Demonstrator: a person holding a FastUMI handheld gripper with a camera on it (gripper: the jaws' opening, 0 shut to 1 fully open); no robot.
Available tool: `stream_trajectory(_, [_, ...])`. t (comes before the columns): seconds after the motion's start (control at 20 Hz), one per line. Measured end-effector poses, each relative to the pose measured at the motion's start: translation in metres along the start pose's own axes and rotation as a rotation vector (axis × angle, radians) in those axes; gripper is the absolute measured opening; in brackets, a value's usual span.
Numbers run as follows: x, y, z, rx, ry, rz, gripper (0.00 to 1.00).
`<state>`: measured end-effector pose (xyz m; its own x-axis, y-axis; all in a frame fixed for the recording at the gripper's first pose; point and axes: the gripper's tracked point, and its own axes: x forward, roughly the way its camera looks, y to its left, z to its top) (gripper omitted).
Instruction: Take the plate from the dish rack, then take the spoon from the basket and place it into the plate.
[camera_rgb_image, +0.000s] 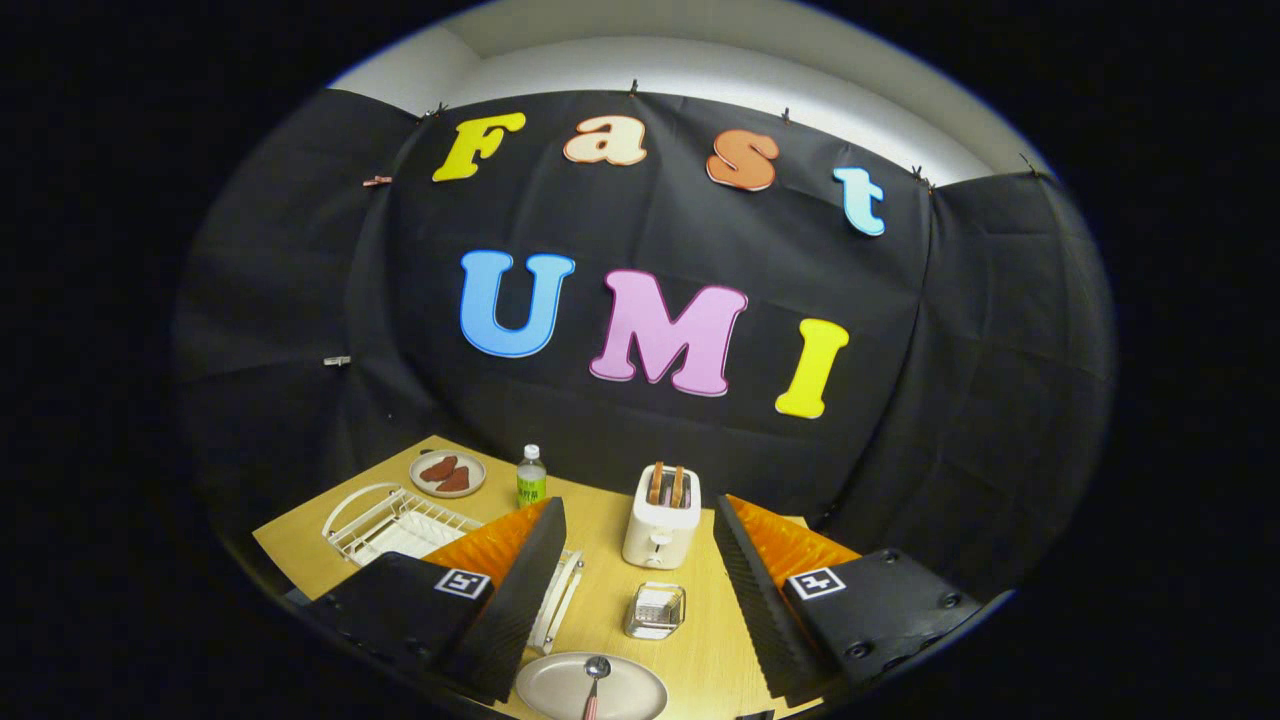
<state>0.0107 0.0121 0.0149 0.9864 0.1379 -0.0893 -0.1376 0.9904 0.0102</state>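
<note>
A grey plate (560, 690) lies on the wooden table between the bases of my fingers, close under the camera. A spoon (595, 675) rests in it, bowl pointing away from me. The small metal basket (655, 610) stands just beyond the plate, between the fingers. The white wire dish rack (385, 525) sits to the left, partly hidden behind my left finger. My gripper (640, 510) is open, raised above the table, with nothing between its fingers.
A white toaster (661, 520) with two slices of bread stands ahead between the fingertips. A small bottle (531, 475) and a plate with brown food (447, 473) sit at the table's far left, near the booth's black cloth wall.
</note>
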Motion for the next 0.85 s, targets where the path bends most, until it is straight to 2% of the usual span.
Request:
stream_trajectory(0.3, [-0.009,-0.004,0.034,-0.031,-0.102,-0.041,0.93])
stream_trajectory(0.4, [-0.011,-0.004,0.035,-0.031,-0.106,-0.048,0.96])
stream_trajectory(0.85, [-0.009,0.000,0.024,-0.039,-0.083,-0.048,0.96])
